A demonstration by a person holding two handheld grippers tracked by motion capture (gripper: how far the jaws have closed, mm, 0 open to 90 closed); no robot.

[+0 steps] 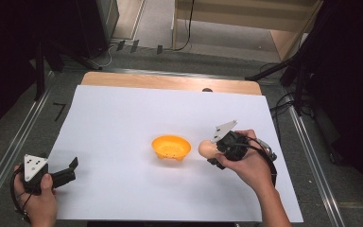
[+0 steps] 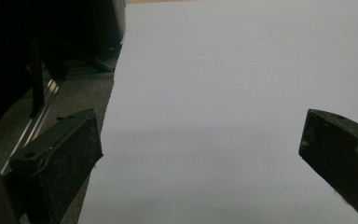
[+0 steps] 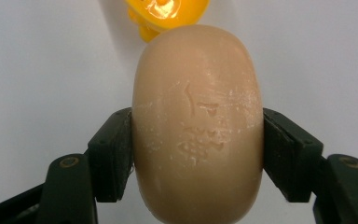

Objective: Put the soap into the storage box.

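Observation:
My right gripper [image 1: 212, 153] is shut on a beige oval bar of soap [image 1: 205, 149], held just right of an orange soap dish [image 1: 171, 147] in the middle of the white sheet. In the right gripper view the soap [image 3: 198, 140] is clamped between both black jaws, with the orange dish [image 3: 168, 14] just beyond it. My left gripper [image 1: 71, 170] rests at the sheet's front left corner, open and holding nothing. Its two black fingers [image 2: 60, 158] stand wide apart over the bare sheet in the left gripper view.
The white sheet [image 1: 123, 118] covers most of the wooden table [image 1: 170, 81]. Metal rails run along both sides of the table. Dark stands and cables stand on the floor beyond the far edge and to the right.

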